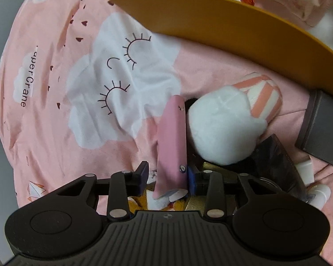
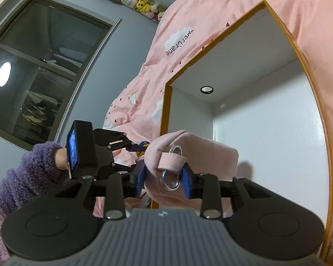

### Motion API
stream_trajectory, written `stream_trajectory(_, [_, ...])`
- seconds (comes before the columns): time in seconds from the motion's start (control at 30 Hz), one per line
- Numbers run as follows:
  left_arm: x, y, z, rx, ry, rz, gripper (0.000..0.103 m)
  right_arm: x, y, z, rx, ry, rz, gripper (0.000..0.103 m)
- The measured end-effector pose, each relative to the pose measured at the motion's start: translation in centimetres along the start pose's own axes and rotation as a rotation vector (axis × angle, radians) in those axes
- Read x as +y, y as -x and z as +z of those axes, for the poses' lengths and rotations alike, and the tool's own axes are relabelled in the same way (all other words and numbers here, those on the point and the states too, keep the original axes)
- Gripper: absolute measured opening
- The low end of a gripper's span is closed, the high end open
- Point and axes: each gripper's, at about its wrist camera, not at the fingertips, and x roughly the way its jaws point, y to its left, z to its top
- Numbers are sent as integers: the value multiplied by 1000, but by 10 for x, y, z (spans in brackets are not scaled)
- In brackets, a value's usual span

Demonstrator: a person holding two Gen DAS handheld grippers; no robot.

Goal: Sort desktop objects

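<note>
The right gripper clamps a pink fabric pouch by its strap loop, just in front of the orange-edged box, whose white interior lies open behind. The left gripper grips a pink case near the box's outer wall, touching a white plush toy; bare pink bedsheet spreads away from the box.

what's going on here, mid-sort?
A person is tidying things off a pink bedspread with a gripper in each hand. The left gripper has its fingers closed on a pink case, low over the clutter beside a white plush toy. The right gripper holds a pink pouch in front of the open yellow-edged box. Neither item is released yet.
</note>
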Motion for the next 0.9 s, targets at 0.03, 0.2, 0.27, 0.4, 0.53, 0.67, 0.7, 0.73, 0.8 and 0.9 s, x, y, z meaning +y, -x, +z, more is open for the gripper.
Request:
stream_trajectory(0.03, [2, -1, -1, 2, 12, -3, 42, -2, 0, 0, 1, -9, 7, 37])
stream_trajectory(0.2, [0, -4, -5, -10, 32, 40, 42, -9, -5, -3, 23, -24, -5, 37])
stream_trajectory(0.27, [-3, -3, -3, -8, 39, 55, 31, -8, -6, -5, 31, -16, -12, 37])
stream_trajectory(0.4, [-2, 6, -4, -15, 111, 46, 23, -3, -9, -8, 32, 2, -34, 38])
stream_trajectory(0.53, [11, 28, -11, -54, 256, 22, 20, 1, -9, -11, 27, 19, -66, 38])
stream_trajectory(0.67, [22, 71, -19, -130, 396, -10, 20, 6, -4, -15, 13, 17, -49, 38])
stream_trajectory(0.7, [23, 81, -21, -148, 426, -27, 20, 8, -3, -16, 9, 21, -48, 38])
stream_trajectory(0.73, [24, 92, -22, -165, 450, -43, 20, 11, -1, -18, 4, 29, -48, 38])
stream_trajectory(0.8, [22, 115, -24, -196, 486, -74, 20, 16, 4, -20, -8, 41, -49, 38])
stream_trajectory(0.9, [14, 145, -23, -217, 541, -156, 20, 19, 14, -24, -30, 51, -49, 38])
